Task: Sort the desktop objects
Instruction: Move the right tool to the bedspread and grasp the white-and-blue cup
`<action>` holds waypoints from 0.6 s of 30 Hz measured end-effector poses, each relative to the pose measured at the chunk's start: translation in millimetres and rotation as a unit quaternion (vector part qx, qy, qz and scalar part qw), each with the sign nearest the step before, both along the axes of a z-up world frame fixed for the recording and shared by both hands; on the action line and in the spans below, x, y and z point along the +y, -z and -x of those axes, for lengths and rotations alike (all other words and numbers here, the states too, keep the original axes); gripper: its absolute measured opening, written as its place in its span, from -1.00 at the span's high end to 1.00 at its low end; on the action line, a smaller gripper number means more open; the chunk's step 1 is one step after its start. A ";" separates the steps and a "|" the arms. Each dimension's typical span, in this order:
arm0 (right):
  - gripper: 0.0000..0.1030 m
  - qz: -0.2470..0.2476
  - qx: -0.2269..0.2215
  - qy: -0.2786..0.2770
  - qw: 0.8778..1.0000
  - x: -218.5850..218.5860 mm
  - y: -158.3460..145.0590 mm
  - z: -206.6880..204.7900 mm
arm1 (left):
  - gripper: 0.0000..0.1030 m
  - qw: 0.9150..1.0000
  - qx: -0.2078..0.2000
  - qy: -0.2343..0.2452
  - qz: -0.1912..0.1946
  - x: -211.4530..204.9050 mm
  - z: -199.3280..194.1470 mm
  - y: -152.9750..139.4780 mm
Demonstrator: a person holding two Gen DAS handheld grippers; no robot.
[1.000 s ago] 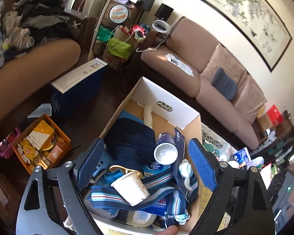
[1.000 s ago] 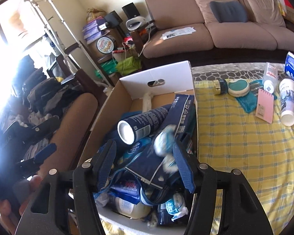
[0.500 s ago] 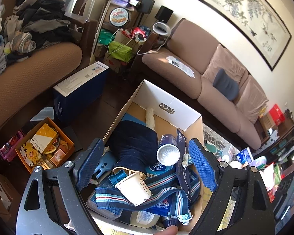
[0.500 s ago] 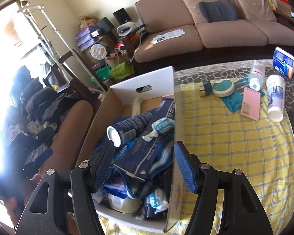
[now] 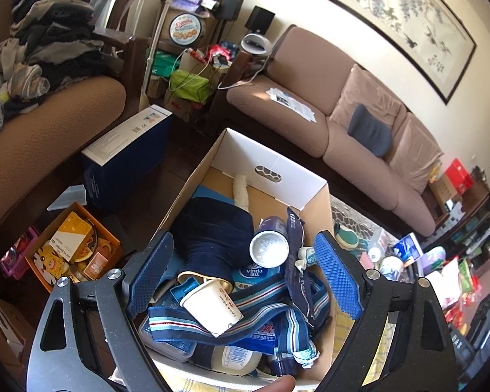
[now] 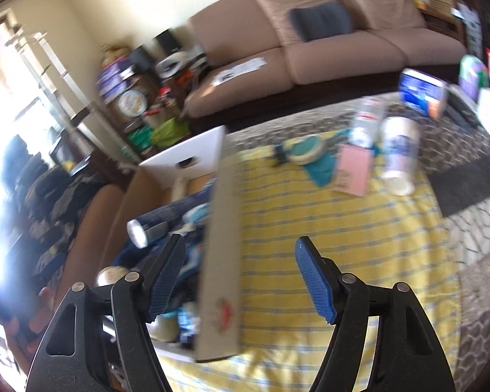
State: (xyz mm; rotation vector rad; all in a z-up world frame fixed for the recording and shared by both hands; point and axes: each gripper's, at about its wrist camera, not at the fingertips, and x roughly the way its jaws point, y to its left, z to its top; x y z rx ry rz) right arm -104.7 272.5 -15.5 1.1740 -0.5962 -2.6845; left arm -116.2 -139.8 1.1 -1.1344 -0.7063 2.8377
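Brown sofa [image 5: 359, 124] with grey cushion [image 5: 370, 134], framed painting [image 5: 398, 16] above

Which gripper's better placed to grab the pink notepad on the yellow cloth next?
Right, probably. The right gripper, jaws opening and empty, faces the yellow cloth with the pink notepad ahead. The left gripper hangs open over the cardboard box.

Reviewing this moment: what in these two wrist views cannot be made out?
- Right wrist view: motion blur smears the labels on the pink notepad and white cup.
- Left wrist view: the striped strap and paper cup cover what lies lower in the cardboard box.
- Left wrist view: the bottom edge cuts off a fingertip; whose hand is unclear.
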 end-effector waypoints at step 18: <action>-0.44 0.011 -0.093 0.117 0.989 169.5 60.3 5.5 | -0.69 0.998 0.013 0.022 -0.051 18.9 -11.8 -5.6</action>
